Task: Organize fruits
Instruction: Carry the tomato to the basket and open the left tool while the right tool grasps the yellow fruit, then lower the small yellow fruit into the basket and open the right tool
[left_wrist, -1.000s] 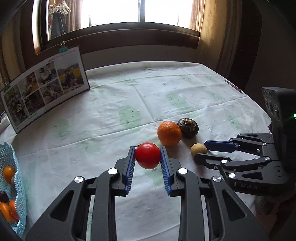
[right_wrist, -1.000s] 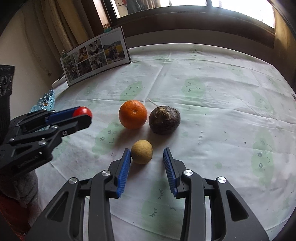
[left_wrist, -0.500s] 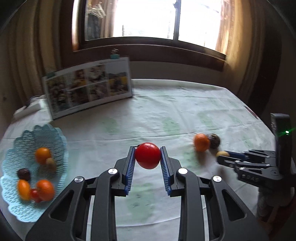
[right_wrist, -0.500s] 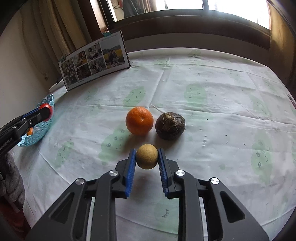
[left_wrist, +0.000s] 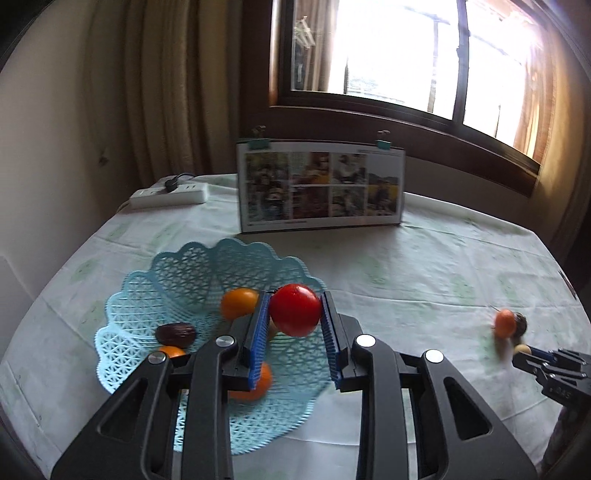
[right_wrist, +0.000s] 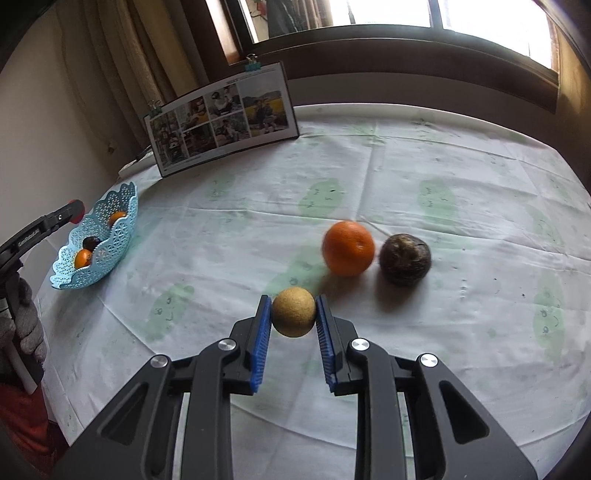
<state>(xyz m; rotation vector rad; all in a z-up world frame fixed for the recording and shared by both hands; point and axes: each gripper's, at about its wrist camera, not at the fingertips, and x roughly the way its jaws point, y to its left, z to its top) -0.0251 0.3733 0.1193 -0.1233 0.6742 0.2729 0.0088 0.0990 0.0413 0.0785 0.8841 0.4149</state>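
My left gripper (left_wrist: 294, 312) is shut on a red tomato (left_wrist: 295, 309) and hangs over the light blue lattice basket (left_wrist: 184, 269). In the basket lie several orange fruits (left_wrist: 239, 302) and a dark date-like fruit (left_wrist: 175, 333). My right gripper (right_wrist: 293, 314) is shut on a small tan round fruit (right_wrist: 293, 312), just above the tablecloth. Beyond it an orange (right_wrist: 348, 247) and a dark brown round fruit (right_wrist: 405, 259) rest side by side on the cloth. The right wrist view shows the basket (right_wrist: 110, 236) far left with the left gripper (right_wrist: 70, 214) beside it.
A clipped photo board (left_wrist: 320, 186) stands at the table's back, a white power strip (left_wrist: 168, 194) to its left. Curtains and a window lie behind. A gloved hand (right_wrist: 22, 325) holds the left tool. The round table's edge (right_wrist: 480, 443) runs close in front.
My left gripper has swung left with the tomato, from beside the orange to over the basket. My right gripper has shut on the tan fruit and drawn it slightly back from the orange.
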